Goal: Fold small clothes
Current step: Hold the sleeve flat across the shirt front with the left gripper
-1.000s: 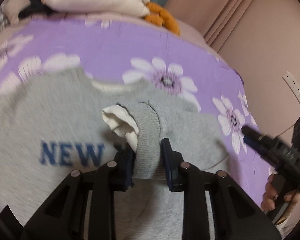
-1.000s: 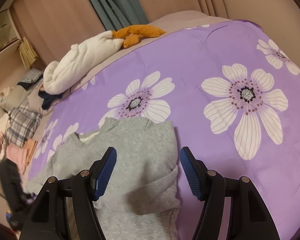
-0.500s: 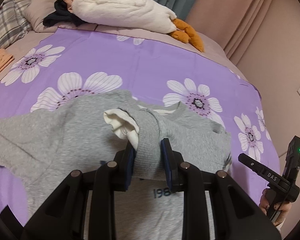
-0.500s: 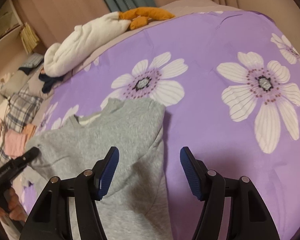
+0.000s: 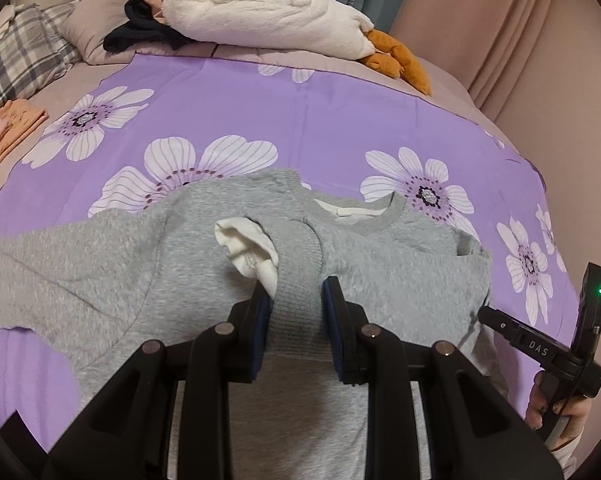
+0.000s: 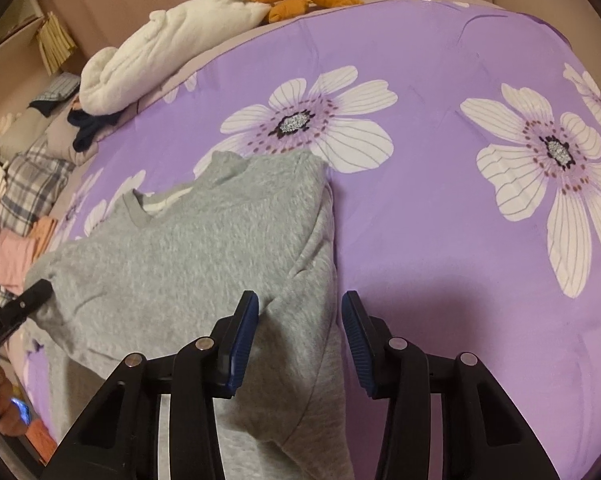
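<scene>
A small grey sweatshirt (image 5: 100,272) lies on the purple flowered bedspread (image 5: 260,112), collar away from me. My left gripper (image 5: 296,300) is shut on its grey ribbed sleeve cuff (image 5: 296,280), with a white inner cuff (image 5: 244,252) sticking out, held over the chest. The right sleeve is folded across the body; the other sleeve stretches left. My right gripper (image 6: 300,320) is open and empty above the sweatshirt's (image 6: 188,248) folded right edge. It also shows in the left wrist view (image 5: 540,348), at the garment's right side.
A white plush goose with orange feet (image 5: 284,12) lies at the bed's far edge beside dark clothes (image 5: 140,36). Plaid pillows (image 5: 24,56) and folded pink and orange clothes (image 5: 4,128) sit at the left. Curtains and a wall stand behind and to the right.
My left gripper has carried the sleeve cuff back and up over the sweatshirt, covering the printed lettering. My right gripper has moved closer over the garment's right edge, still open.
</scene>
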Demonstrator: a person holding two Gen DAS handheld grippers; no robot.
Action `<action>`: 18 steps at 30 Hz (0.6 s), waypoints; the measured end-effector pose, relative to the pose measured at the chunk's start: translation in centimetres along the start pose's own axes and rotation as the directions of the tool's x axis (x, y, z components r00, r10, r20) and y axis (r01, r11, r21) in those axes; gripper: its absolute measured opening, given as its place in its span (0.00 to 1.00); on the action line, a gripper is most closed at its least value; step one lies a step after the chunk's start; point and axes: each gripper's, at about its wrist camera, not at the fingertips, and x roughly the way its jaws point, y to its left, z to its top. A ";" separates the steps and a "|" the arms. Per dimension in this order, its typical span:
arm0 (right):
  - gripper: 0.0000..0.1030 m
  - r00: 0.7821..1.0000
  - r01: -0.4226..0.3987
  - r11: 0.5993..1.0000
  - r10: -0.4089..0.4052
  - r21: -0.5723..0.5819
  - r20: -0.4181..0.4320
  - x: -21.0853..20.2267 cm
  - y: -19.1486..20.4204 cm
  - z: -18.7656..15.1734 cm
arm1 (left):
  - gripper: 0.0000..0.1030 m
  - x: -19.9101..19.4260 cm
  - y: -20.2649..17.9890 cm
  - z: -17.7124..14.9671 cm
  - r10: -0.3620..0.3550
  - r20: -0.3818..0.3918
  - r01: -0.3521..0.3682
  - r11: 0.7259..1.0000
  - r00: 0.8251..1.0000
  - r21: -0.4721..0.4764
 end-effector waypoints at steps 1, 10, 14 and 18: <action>0.45 1.000 0.002 1.000 -0.002 -0.003 0.000 0.0 0.1 0.0 | 0.25 0.0 0.1 0.0 0.004 0.000 -0.004 1.000 1.000 0.003; 0.45 1.000 0.019 1.000 -0.019 -0.023 -0.024 1.0 0.7 -0.3 | 0.26 1.3 1.0 -0.9 0.062 -0.043 -0.060 0.997 0.997 0.045; 0.45 0.999 0.024 0.999 -0.024 -0.028 -0.028 1.2 0.8 -0.3 | 0.26 2.2 1.7 -1.5 0.077 -0.070 -0.074 0.996 0.995 0.046; 0.45 0.999 0.022 0.999 -0.023 -0.031 -0.034 1.5 0.9 -0.3 | 0.27 3.4 2.4 -2.0 0.090 -0.103 -0.085 0.995 0.991 0.047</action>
